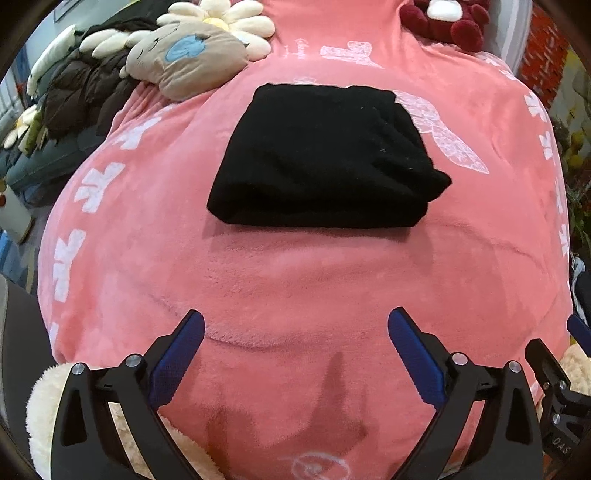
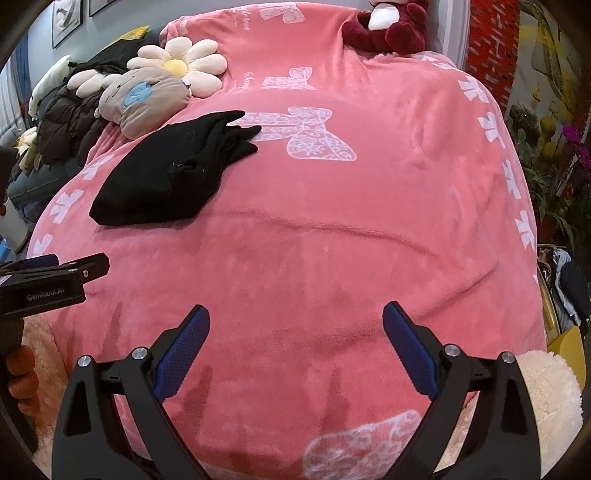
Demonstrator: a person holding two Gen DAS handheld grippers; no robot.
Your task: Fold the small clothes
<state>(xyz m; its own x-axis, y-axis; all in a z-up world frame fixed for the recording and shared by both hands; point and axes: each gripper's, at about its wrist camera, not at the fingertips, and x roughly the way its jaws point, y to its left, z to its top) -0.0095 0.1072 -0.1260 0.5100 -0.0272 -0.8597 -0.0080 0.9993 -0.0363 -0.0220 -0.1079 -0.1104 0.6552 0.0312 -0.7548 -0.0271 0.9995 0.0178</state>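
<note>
A folded black garment (image 1: 325, 158) lies on a pink blanket (image 1: 295, 280). Left tongs (image 1: 295, 328) and right tongs (image 2: 295, 321) hover nearby, both wide apart and empty.

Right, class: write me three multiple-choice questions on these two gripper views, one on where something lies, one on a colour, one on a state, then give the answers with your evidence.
1. Where does the black garment lie?
A. on the pink blanket
B. on the floor
C. in a gripper

2. What colour is the teddy bear at the far end?
A. green
B. dark red
C. blue

3. How is the garment?
A. hung up
B. spread flat, unfolded
C. folded into a bundle

Answers: A, it rests on the pink blanket; B, its plush is dark red; C, stacked layers show at its edge, and the left gripper and right gripper are open and apart from it.
</note>
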